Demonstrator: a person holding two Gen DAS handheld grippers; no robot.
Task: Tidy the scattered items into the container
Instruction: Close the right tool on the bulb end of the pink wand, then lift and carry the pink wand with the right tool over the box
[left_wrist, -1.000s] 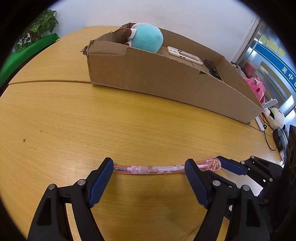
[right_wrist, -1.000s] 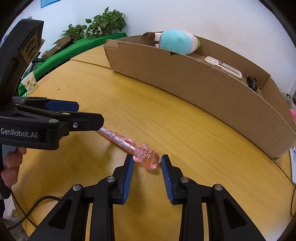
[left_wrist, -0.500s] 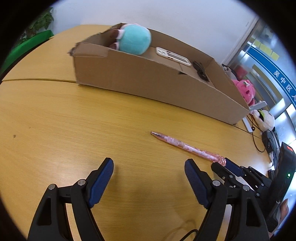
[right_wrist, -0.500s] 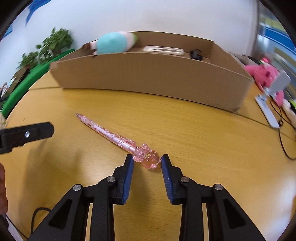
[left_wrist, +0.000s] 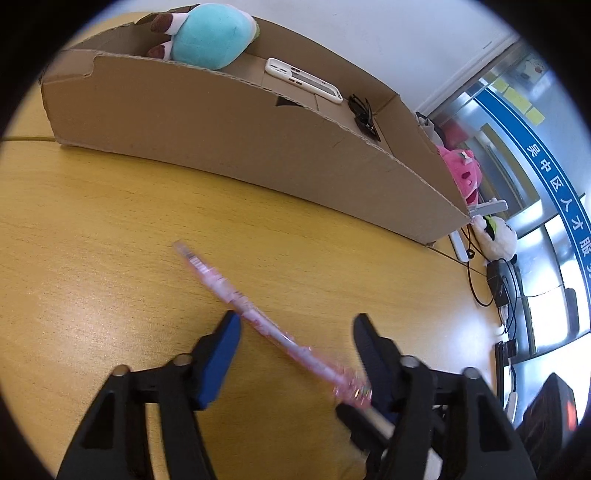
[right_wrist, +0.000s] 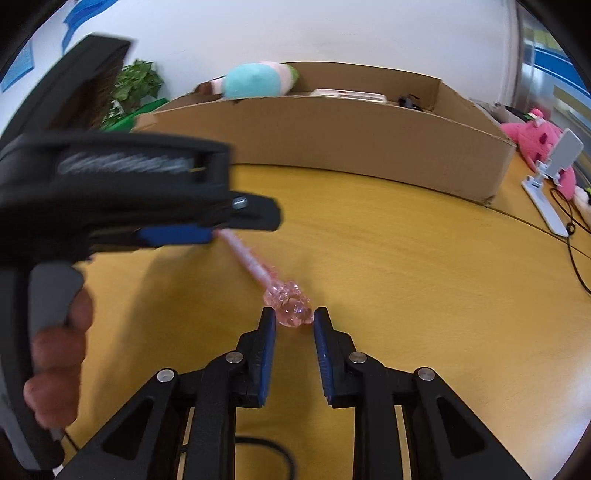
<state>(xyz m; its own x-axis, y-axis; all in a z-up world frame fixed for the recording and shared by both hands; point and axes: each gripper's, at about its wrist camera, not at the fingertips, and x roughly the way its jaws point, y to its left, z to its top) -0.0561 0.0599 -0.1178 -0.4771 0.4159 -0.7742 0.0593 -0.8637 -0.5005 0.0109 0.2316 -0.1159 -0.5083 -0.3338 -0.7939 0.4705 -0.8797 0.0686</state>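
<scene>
Left hand (right_wrist: 55, 373): seen at the left edge of the right wrist view, wrapped around the grey handle of its gripper; the image there is blurred.
Left gripper (left_wrist: 295, 325): its jaws are closing, with the pen's barrel lying between the blue pads; in the left wrist view the left pad is just beside the barrel and the right pad is apart from it, so no grip is shown.
Pen (left_wrist: 258, 317): a pink, see-through pen is laid on the worktop in front of the box, slanted from upper left to lower right in the left wrist view, blurred along its length.
Pen's ornament (right_wrist: 290, 308): a chunky pink figure at the pen's end is placed at the tips of the right gripper.
Right gripper (right_wrist: 294, 319): its jaws are closing around the ornament; the pads are seen at either side of it, and whether they press on it cannot be told.
Worktop (left_wrist: 92, 240): yellow wood grain, carrying the pen and the box.
Cardboard box (left_wrist: 229, 122): a long, low box is set across the far side of the worktop.
Box contents: a teal plush toy (left_wrist: 210, 35) at the left end, a white phone case (left_wrist: 303, 79) in the middle, a black clip (left_wrist: 364, 114) toward the right.
Beyond the box's right end: a pink plush (right_wrist: 539, 142) and a white stand (right_wrist: 554, 173) are seen.
</scene>
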